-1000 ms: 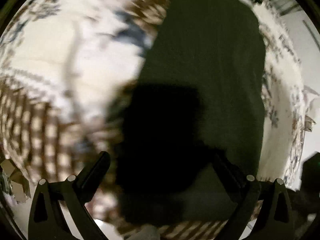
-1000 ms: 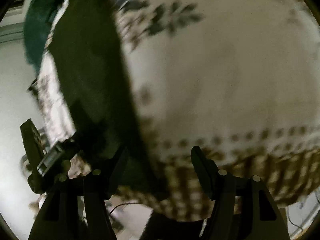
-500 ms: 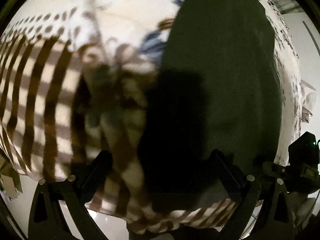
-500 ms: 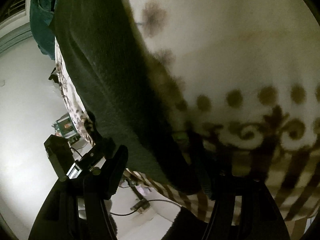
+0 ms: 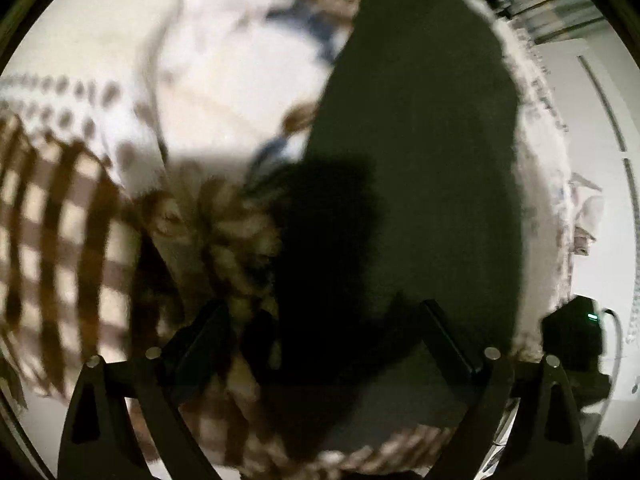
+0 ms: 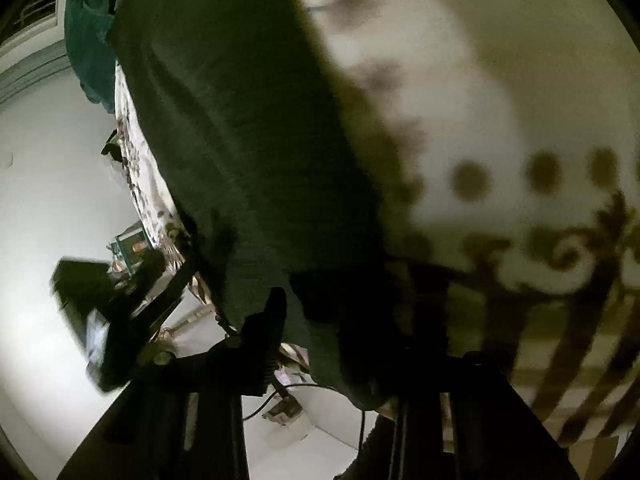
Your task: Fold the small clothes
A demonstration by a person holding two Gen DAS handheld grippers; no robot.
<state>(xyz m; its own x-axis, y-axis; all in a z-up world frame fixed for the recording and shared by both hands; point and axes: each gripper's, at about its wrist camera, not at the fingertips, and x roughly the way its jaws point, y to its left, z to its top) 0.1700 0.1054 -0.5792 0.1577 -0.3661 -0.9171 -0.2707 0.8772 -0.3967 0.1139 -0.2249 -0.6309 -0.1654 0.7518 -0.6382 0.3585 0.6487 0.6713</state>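
A: Starting with the left wrist view, far left: cream cover (image 5: 72, 240) with brown checks and dots, very blurred. What carries it, tabletop or bed, can't tell.

B: Left tongs (image 5: 324, 332)?

A: Jaws wide apart, narrowing a little right now. The near end of the dark green garment (image 5: 420, 140) lies between them, under a black shadow. Pads not pressing on it. Left finger (image 5: 200, 336) sits over the checked cover, right one over the green cloth.

B: Garment position?

A: Laid flat in a long strip on the cover, running from the tongs away to the far edge, right of centre. Farther right, a white floor and a black device with a green light (image 5: 576, 332).

B: Right wrist view?

A: Left side: pale floor, the other handheld unit (image 6: 100, 312), blurred. Then the same garment (image 6: 240, 140) running up the middle, a teal cloth (image 6: 86, 36) at its far end. Cover (image 6: 500, 100) with dots and scrolls fills the right.

B: Right tongs (image 6: 340, 320)?

A: Closing. Garment's near corner sits between the jaws. It's dark there; can't tell if the pads have it pinched.
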